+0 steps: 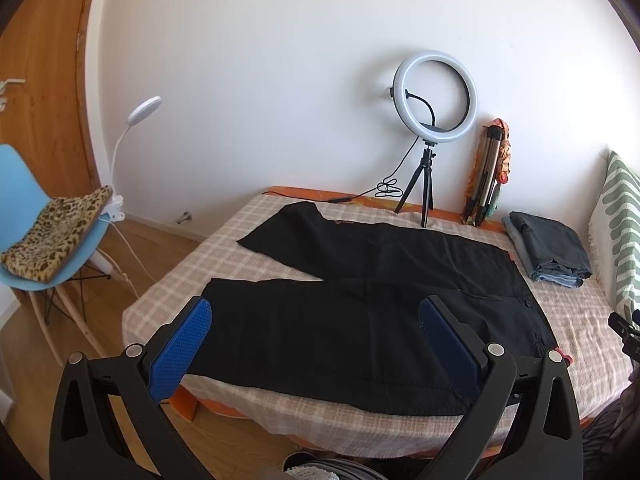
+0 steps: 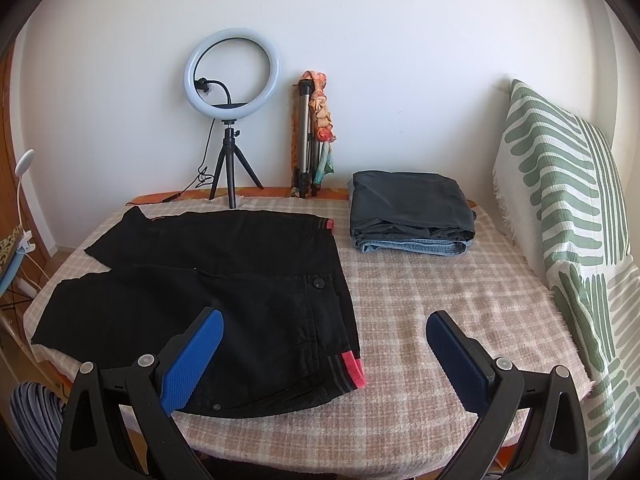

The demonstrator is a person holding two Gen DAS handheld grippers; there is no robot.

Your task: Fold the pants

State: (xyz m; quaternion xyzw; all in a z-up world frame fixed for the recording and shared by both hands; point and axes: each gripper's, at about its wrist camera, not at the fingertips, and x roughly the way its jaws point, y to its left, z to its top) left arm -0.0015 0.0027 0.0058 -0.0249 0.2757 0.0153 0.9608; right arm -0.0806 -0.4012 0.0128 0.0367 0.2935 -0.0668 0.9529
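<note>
Black pants lie flat and spread on the checked table cover, legs apart and pointing left, waistband with a red tab to the right. They also show in the right wrist view. My left gripper is open and empty, hovering above the near leg at the table's front edge. My right gripper is open and empty, above the near waistband corner.
A stack of folded grey and denim pants sits at the back right. A ring light on a tripod and a folded tripod stand at the back edge. A striped cushion is at the right, a blue chair at the left.
</note>
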